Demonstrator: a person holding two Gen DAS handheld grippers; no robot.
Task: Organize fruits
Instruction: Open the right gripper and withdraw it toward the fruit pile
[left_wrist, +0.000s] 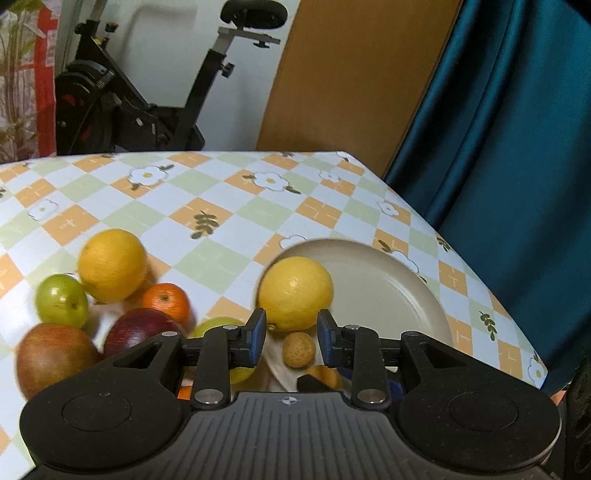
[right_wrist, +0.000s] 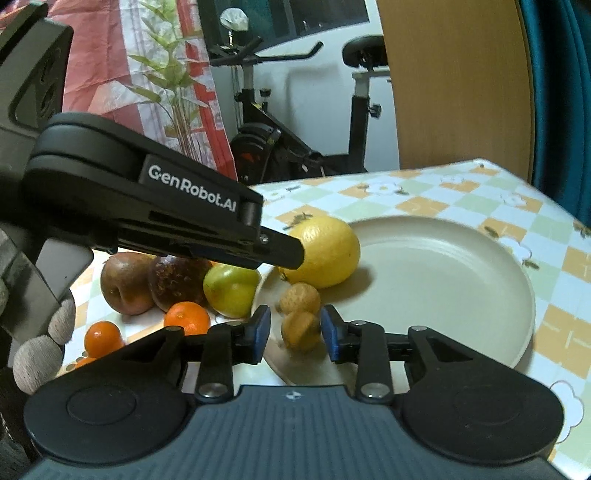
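Observation:
A large yellow citrus (left_wrist: 295, 293) (right_wrist: 327, 251) rests on the left side of a beige plate (left_wrist: 388, 291) (right_wrist: 443, 273). My left gripper (left_wrist: 291, 328) (right_wrist: 295, 253) is open, its tips right against the near side of the citrus. A small brown fruit (left_wrist: 298, 349) (right_wrist: 299, 297) lies on the plate below it, free of the pads. My right gripper (right_wrist: 295, 330) is open over the plate's near rim. A second small brown fruit (right_wrist: 301, 332), blurred, sits between its pads with a gap on the left.
Left of the plate on the checked tablecloth (left_wrist: 221, 206) lies a pile of fruit: a yellow orange (left_wrist: 110, 266), green apples (left_wrist: 61, 301) (right_wrist: 231, 291), red apples (left_wrist: 55, 358) (right_wrist: 125, 284) and tangerines (left_wrist: 166, 301) (right_wrist: 186, 317). The table edge (left_wrist: 480, 288) runs close to the right. A gloved hand (right_wrist: 40, 350) holds the left gripper.

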